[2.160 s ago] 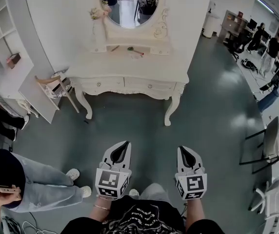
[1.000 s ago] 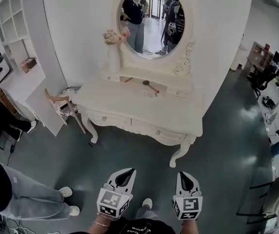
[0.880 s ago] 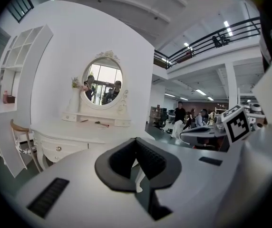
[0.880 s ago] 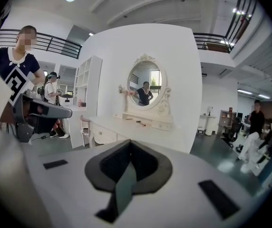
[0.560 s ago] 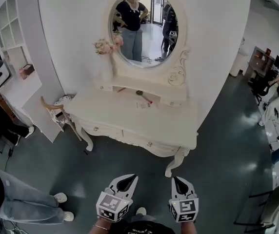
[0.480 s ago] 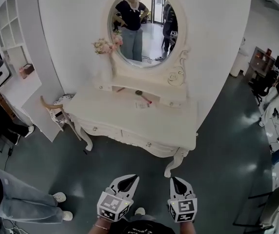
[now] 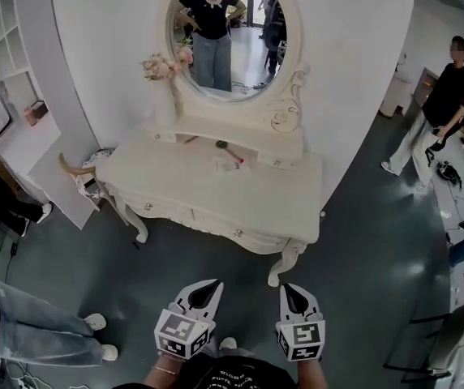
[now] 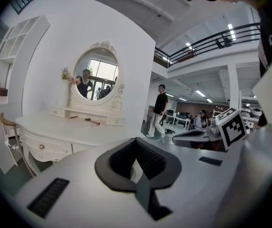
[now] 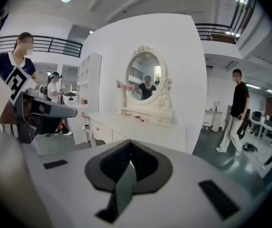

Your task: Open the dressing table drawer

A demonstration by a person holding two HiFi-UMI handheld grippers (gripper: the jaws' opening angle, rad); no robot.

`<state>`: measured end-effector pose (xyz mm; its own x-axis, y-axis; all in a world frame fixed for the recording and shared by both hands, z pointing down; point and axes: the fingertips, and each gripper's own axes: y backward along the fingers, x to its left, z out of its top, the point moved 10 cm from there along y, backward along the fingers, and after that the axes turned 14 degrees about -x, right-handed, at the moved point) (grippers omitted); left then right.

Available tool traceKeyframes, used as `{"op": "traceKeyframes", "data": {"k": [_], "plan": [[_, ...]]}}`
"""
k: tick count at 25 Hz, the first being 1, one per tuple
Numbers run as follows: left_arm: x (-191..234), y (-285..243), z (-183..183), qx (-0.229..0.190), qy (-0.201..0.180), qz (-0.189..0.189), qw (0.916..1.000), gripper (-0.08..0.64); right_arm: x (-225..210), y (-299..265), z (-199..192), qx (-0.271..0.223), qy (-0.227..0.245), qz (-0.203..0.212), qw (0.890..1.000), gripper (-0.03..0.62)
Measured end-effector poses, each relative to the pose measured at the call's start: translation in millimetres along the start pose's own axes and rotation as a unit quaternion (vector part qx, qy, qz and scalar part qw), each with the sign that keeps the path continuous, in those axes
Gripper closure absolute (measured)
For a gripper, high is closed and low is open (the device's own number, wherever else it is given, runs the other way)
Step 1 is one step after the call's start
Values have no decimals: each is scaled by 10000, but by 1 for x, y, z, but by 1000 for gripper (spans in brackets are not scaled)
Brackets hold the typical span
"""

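The white dressing table (image 7: 216,194) stands against the wall under an oval mirror (image 7: 220,31). Its two front drawers are closed, with a knob on the left one (image 7: 148,207) and one on the right one (image 7: 238,233). My left gripper (image 7: 212,284) and right gripper (image 7: 287,287) hover side by side over the floor, short of the table's front, both shut and empty. The left gripper view has the table (image 8: 55,127) ahead to the left of my jaws (image 8: 137,158). In the right gripper view the table (image 9: 136,127) is ahead of the shut jaws (image 9: 129,163).
A person in jeans (image 7: 29,327) stands at the left, another in black (image 7: 435,108) at the right. A stool (image 7: 82,173) and white shelves (image 7: 13,63) flank the table's left. A flower vase (image 7: 163,67) and a small tool (image 7: 228,148) are on top.
Both grippers have come forward towards the table, still shut. The table now sits lower left in view, and a person in black has walked in at the right.
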<state>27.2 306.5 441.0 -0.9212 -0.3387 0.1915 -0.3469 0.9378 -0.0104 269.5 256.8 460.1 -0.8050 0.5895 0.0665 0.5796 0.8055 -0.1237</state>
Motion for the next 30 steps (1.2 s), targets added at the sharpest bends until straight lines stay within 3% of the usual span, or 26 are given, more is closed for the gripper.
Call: {"op": "traceKeyframes", "data": {"k": [16, 30], "plan": [[51, -57, 6, 4, 109, -45, 9999, 545, -18, -59, 8, 16, 12, -169, 9999, 580], [132, -119, 27, 96, 16, -237, 9997, 545, -20, -150, 22, 16, -142, -332, 9993, 580]]}}
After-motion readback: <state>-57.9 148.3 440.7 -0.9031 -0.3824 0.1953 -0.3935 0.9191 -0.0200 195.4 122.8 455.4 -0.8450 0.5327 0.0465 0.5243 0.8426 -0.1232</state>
